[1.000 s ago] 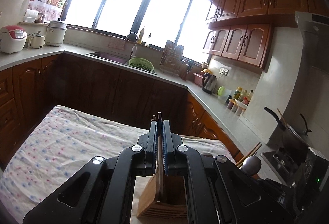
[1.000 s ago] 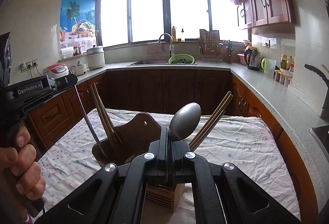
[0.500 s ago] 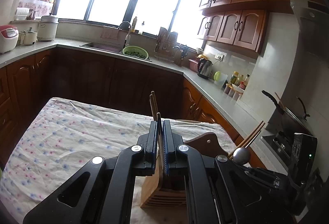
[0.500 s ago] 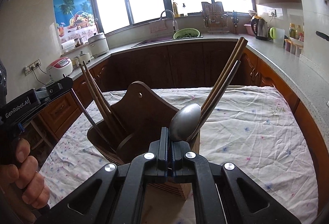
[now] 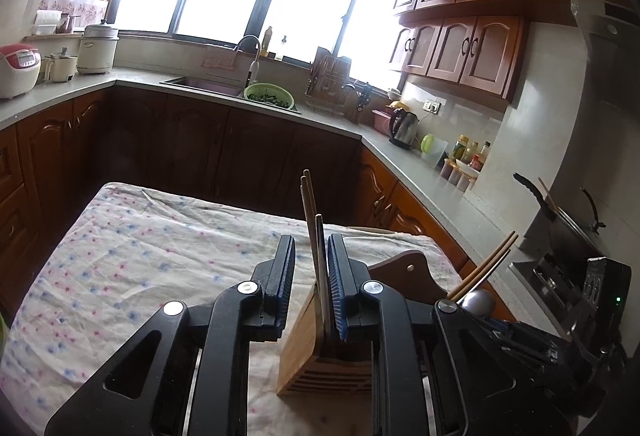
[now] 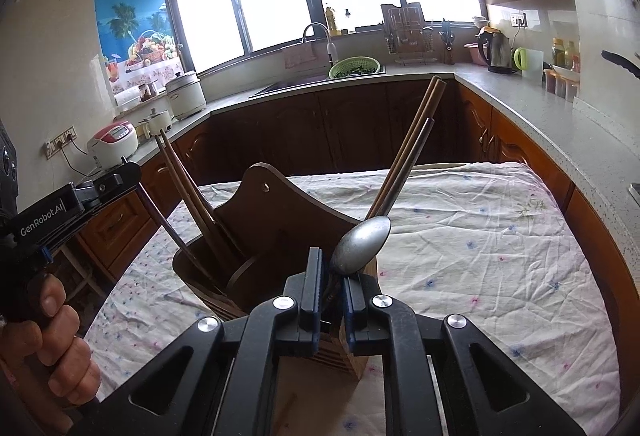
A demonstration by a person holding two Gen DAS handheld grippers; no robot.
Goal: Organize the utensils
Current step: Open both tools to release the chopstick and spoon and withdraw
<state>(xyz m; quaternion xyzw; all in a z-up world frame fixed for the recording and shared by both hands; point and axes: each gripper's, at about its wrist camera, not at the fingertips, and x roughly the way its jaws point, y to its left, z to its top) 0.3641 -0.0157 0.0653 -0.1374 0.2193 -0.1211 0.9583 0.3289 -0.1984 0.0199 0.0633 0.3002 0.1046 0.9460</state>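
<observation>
My left gripper (image 5: 312,241) hovers over a light bamboo utensil holder (image 5: 304,360). Its jaws are opening. A thin dark utensil handle (image 5: 320,256) stands between them, leaning toward the right pad, with a gap on the left side. Two wooden chopsticks (image 5: 307,204) rise just behind it. My right gripper (image 6: 330,268) is above the same holder (image 6: 356,356), and its jaws are opening too. A metal spoon (image 6: 362,244) stands bowl-up between them, tipped to the right and loose. More chopsticks (image 6: 416,140) lean in the holder.
A dark wooden holder (image 6: 272,212) joins the bamboo one and holds a pair of chopsticks (image 6: 188,180). Both stand on a table under a floral cloth (image 6: 480,256). A hand (image 6: 48,348) grips the left tool. Counters, a sink and a stove ring the table.
Both grippers went from shut to slightly parted. The dark handle and the spoon now stand loose between the pads, and the spoon has tipped right. Both views dipped toward the holder.
</observation>
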